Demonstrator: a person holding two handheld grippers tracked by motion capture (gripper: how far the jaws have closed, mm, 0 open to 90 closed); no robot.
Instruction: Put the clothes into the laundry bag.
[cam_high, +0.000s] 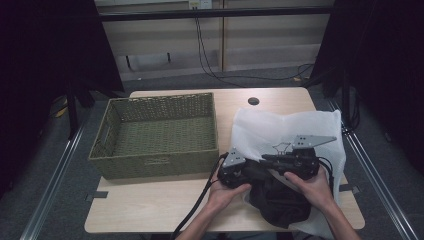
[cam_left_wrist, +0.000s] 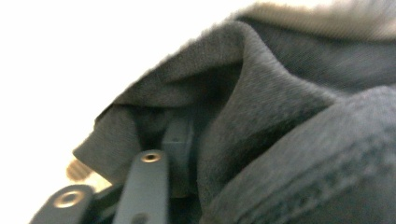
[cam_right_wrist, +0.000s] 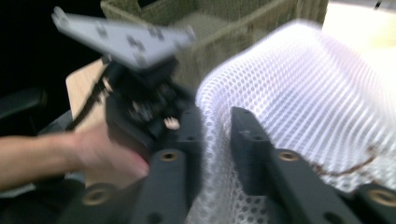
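Observation:
A white mesh bag (cam_high: 280, 130) lies on the right half of the table, and a dark garment (cam_high: 277, 202) bunches at its near end. Both hands hold their grippers close together over that spot. My left gripper (cam_high: 250, 172) points right into the dark cloth (cam_left_wrist: 289, 107); its jaws (cam_left_wrist: 166, 142) stand a little apart among the folds, one tip tucked under a fold. My right gripper (cam_high: 275, 161) points left. Its jaws (cam_right_wrist: 215, 116) are apart with the white mesh (cam_right_wrist: 299, 93) lying loose between and behind them. The left gripper's grey plate (cam_right_wrist: 126, 39) shows just beyond.
A green woven basket (cam_high: 155, 165) stands empty on the left half of the table, also seen behind the grippers (cam_right_wrist: 224, 46). A round cable hole (cam_high: 253, 101) sits near the far edge. Bare tabletop (cam_high: 150, 205) runs along the front left.

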